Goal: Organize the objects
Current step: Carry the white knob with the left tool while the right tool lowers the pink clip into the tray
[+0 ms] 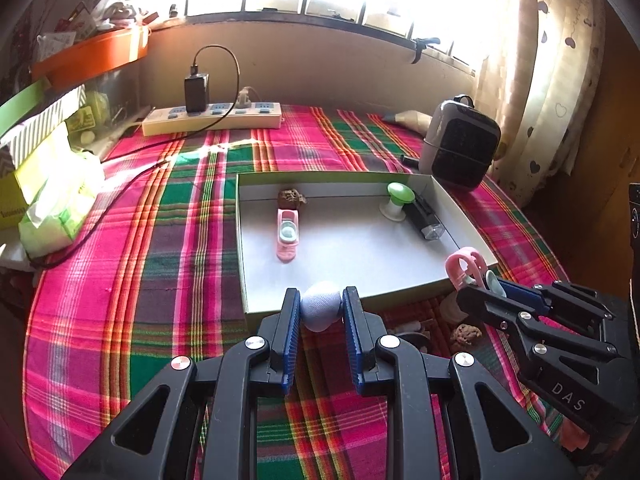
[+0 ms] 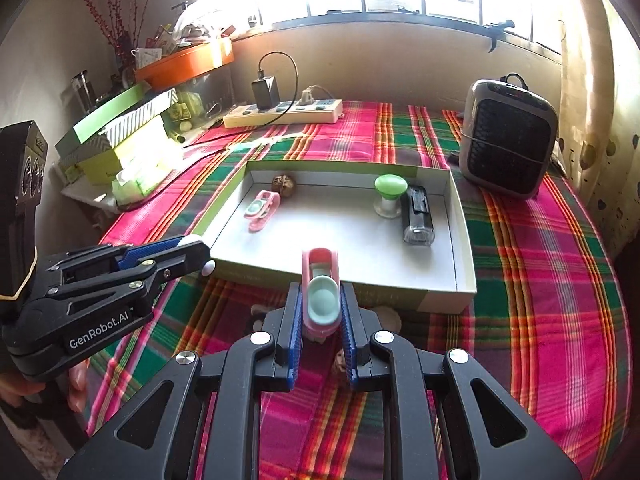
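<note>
The shallow white box [image 1: 444, 276] on the plaid cloth [image 1: 160, 240] serves as the landmark. The left gripper [image 1: 321, 306] is closed on a pale grey-blue ball [image 1: 320, 310], its blue pads pressing on either side, and the ball hangs just over the near wall of the box. The right gripper [image 2: 320, 312] is clamped on a pink clip with a mint-green pad [image 2: 321, 300], which stands up between its fingers and projects toward the box's near wall; in the left wrist view this gripper sits at the box's near right corner.

Inside the box, a second pink clip [image 1: 286, 236] lies toward the left side, with a brown wrinkled nut [image 1: 291, 197] touching its far end by the far wall. A green-capped white knob [image 1: 398, 200] stands upright near the far right corner, and a black device with a clear end [image 1: 424, 218] lies just beside it along the right wall.

Outside the box, before its near wall, another brown nut [image 1: 466, 334] rests on the cloth. A dark heater [image 2: 508, 140] stands beyond the far right corner, and a power strip [image 2: 284, 114] lies well behind the far wall.
</note>
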`<act>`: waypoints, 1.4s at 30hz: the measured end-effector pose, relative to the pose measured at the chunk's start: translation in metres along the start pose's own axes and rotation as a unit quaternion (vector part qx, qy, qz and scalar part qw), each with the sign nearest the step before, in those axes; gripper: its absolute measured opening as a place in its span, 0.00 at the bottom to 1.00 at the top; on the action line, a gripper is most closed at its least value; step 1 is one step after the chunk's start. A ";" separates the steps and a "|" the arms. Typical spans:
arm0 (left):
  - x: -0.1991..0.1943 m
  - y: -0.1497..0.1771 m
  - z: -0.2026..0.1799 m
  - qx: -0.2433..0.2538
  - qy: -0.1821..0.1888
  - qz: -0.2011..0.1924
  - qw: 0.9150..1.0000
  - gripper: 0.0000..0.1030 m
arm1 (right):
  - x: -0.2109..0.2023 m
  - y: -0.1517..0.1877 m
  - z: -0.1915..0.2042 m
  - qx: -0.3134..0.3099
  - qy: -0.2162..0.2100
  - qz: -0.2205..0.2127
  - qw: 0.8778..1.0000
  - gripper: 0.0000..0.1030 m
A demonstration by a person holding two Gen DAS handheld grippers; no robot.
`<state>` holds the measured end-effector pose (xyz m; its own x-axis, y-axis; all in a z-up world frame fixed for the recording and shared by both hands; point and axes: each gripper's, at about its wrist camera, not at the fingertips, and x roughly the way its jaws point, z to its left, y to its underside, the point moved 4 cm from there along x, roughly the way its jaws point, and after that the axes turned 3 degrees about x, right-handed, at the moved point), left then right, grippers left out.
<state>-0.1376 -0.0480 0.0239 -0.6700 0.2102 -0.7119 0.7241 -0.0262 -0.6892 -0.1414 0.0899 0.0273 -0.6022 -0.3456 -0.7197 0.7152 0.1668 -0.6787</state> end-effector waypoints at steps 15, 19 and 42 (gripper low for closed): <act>0.034 -0.021 0.012 -0.009 -0.005 0.018 1.000 0.19 | 0.053 -0.050 -0.009 -0.021 -0.005 0.030 0.999 0.18; 0.044 -0.024 0.014 -0.012 -0.007 0.025 1.000 0.19 | 0.068 -0.060 -0.007 -0.033 -0.006 0.040 0.999 0.18; 0.073 -0.023 0.015 0.001 -0.011 0.048 0.999 0.19 | 0.133 -0.077 -0.003 -0.050 -0.015 0.100 0.994 0.18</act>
<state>-0.2056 -0.0470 -0.0139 -0.6007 0.1847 -0.7778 0.7852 -0.0465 -0.6175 -0.2776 0.0337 -0.0166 -0.4398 -0.3239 -0.8376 0.7800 0.3246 -0.5351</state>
